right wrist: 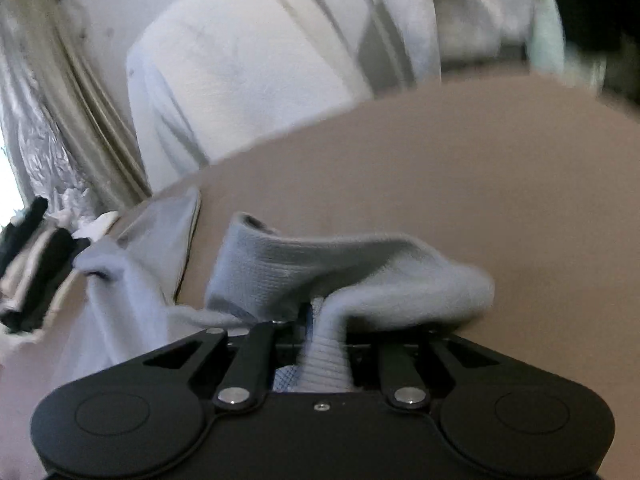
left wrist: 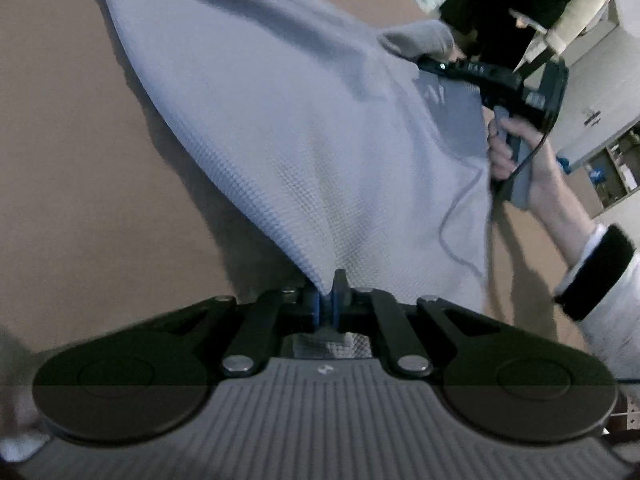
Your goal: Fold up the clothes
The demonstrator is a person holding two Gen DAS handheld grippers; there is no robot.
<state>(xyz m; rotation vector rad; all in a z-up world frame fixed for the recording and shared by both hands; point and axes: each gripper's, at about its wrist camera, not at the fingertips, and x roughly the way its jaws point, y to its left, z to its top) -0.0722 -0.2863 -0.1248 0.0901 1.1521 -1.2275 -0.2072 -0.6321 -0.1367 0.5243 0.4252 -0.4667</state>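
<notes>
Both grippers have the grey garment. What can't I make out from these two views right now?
- Garment type: bunched and partly lifted in both views.
- Its far corner: cut off by the left view's top edge.
- Left gripper grasp depth: fabric hides the fingertips.
- Right gripper fingertips: cloth draped over them.
- Background pile: blurred in the right view.

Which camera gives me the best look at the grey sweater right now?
Left wrist: the grey sweater spreads across the tan table, pinched by both grippers. Right wrist shows only a bunched ribbed edge at the right gripper.
</notes>
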